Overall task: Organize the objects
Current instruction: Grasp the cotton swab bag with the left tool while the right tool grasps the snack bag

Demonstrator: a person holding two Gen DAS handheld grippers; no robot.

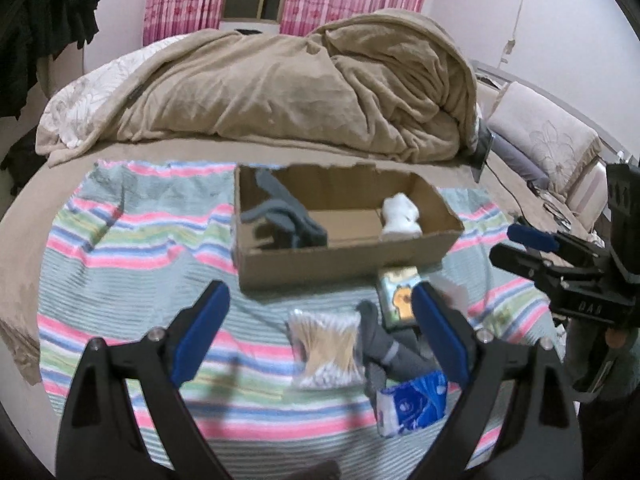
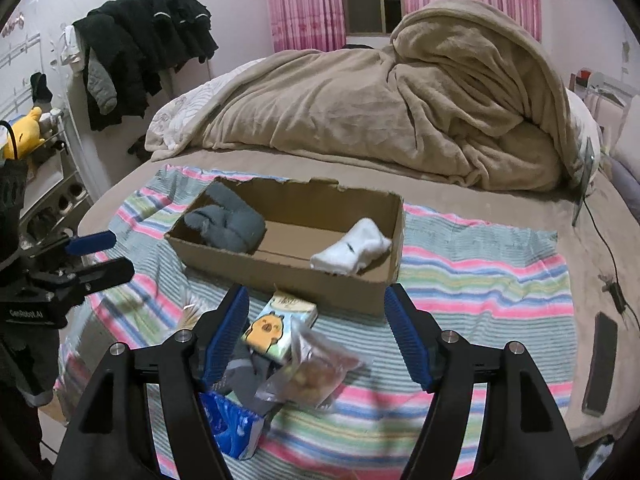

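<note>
1. The left gripper (image 1: 320, 312) hangs over the striped towel (image 1: 132, 248) with its jaws spread wide and nothing between them. In its view, the clear bag of cotton swabs (image 1: 326, 346) lies below the gap. This looks like the nearest thing to take; centre the pads across the bag's narrow sides before pressing, since the film will likely slip.
2. Just right of the swabs, a dark grey sock (image 1: 384, 344) lies crumpled, touching the blue tissue pack (image 1: 416, 404) and the cartoon-printed carton (image 1: 400, 294). Lift each one alone so the neighbours are not dragged.
3. The cardboard box (image 2: 288, 280) sits behind the pile, already holding a grey cloth (image 2: 228, 220) at its left end and a white sock (image 2: 352, 250) at its right. The bare middle seems the best drop spot.
4. The right gripper (image 2: 316, 332) is likewise spread and empty, above the carton and a crinkled snack bag (image 2: 320, 372). Keep both tools apart while reaching.
</note>
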